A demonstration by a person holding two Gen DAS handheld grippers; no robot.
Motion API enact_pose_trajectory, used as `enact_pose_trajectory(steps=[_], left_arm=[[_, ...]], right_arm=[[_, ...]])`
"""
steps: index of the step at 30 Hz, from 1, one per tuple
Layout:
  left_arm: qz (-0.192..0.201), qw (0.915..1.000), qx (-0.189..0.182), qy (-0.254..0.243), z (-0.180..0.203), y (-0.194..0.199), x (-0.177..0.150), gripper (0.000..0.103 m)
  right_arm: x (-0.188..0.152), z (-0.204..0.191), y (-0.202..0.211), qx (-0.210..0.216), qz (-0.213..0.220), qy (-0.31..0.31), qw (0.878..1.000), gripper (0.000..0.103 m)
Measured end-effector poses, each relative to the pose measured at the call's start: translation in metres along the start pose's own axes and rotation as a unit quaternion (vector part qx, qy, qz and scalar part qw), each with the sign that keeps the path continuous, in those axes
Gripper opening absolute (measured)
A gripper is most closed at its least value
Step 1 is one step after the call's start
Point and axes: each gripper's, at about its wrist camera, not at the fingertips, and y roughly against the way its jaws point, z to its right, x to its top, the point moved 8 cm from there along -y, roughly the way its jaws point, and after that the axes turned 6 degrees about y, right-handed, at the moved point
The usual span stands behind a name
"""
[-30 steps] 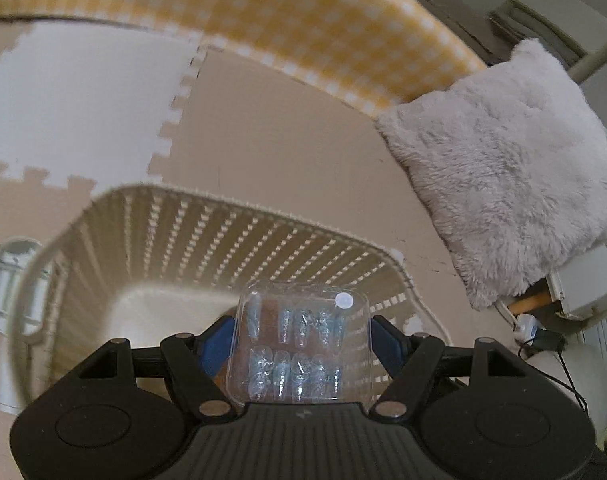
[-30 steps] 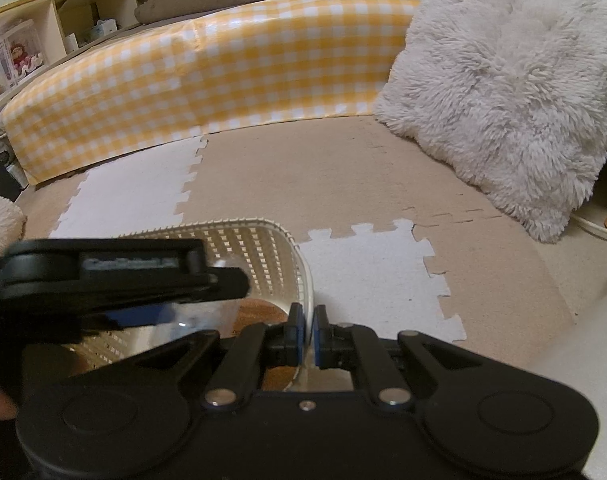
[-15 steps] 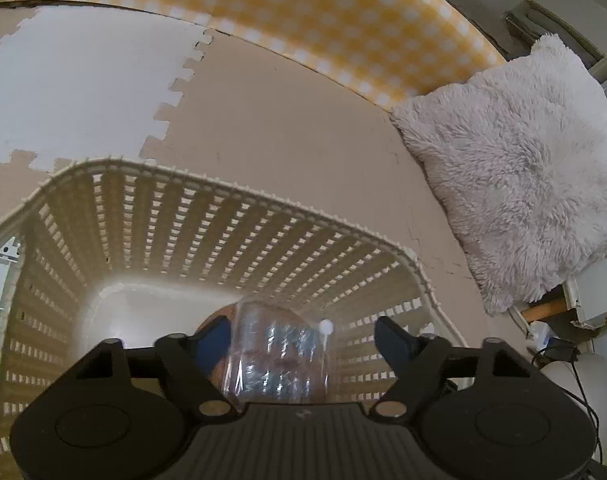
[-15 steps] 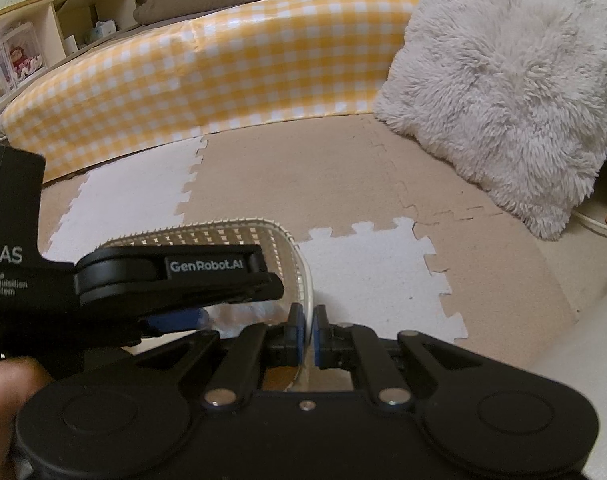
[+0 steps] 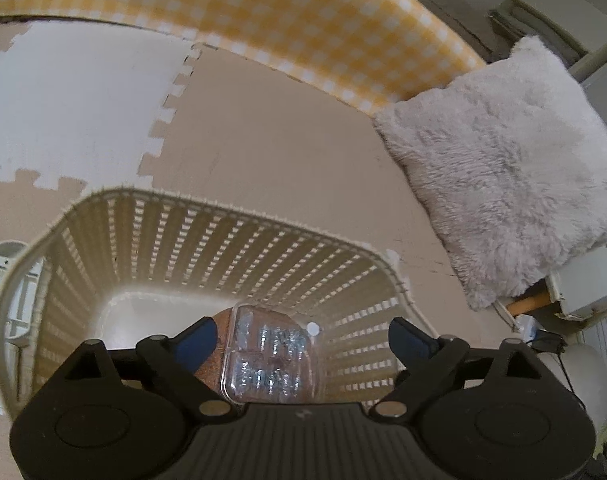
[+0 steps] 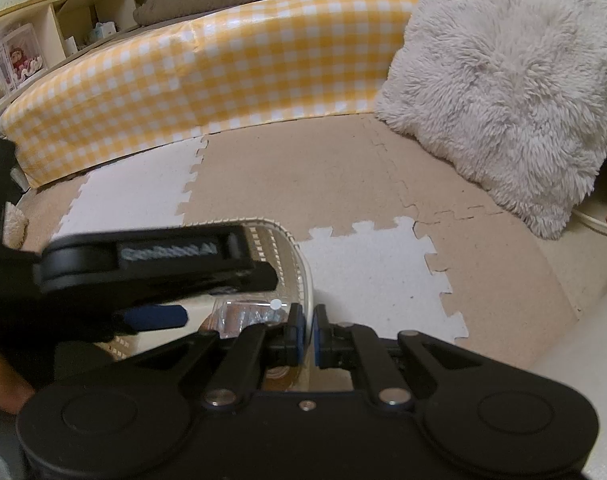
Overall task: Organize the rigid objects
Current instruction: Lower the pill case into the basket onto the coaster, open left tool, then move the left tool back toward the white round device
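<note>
A cream slatted basket (image 5: 231, 248) stands on the foam floor mat. A clear plastic case of small metal parts (image 5: 273, 354) lies inside it on a brown round object (image 5: 219, 344). My left gripper (image 5: 301, 334) is open above the basket, its blue-tipped fingers (image 5: 195, 338) spread wide on either side of the case without touching it. In the right wrist view my right gripper (image 6: 308, 330) is shut on the basket rim (image 6: 303, 272), and the case (image 6: 249, 314) shows inside below the left gripper's body.
A yellow checked cushion wall (image 5: 263, 20) runs along the back. A fluffy white pillow (image 5: 499, 184) lies to the right. A white plastic frame (image 5: 1, 280) sits outside the basket's left side. Cables and a plug (image 5: 539, 332) lie at right. Shelves (image 6: 31, 40) stand far left.
My left gripper held the clear case a second ago, then opened wide. The case dropped into the basket and now lies on the brown object. My right gripper stayed on the rim.
</note>
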Motion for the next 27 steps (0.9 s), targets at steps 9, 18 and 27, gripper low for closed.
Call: enact_pose_trajectory(steps=[9,18,27], left_arm=[[0.013,0.9989,-0.042,-0.012,0.011,0.053,-0.003,0.099],[0.045,0.9966,-0.024,-0.065,0.008,0.102,-0.011,0.103],[0.085,0.9917,0.014,-0.095,-0.023,0.144,-0.02,0.103]], right_arm=[[0.0,0.0,0.0,0.0,0.0,0.0,1.0,0.006],[0.0,0.0,-0.001,-0.001,0.0,0.001,1.0,0.006],[-0.001,-0.001,-0.001,-0.004,-0.002,0.005,1.0,0.006]])
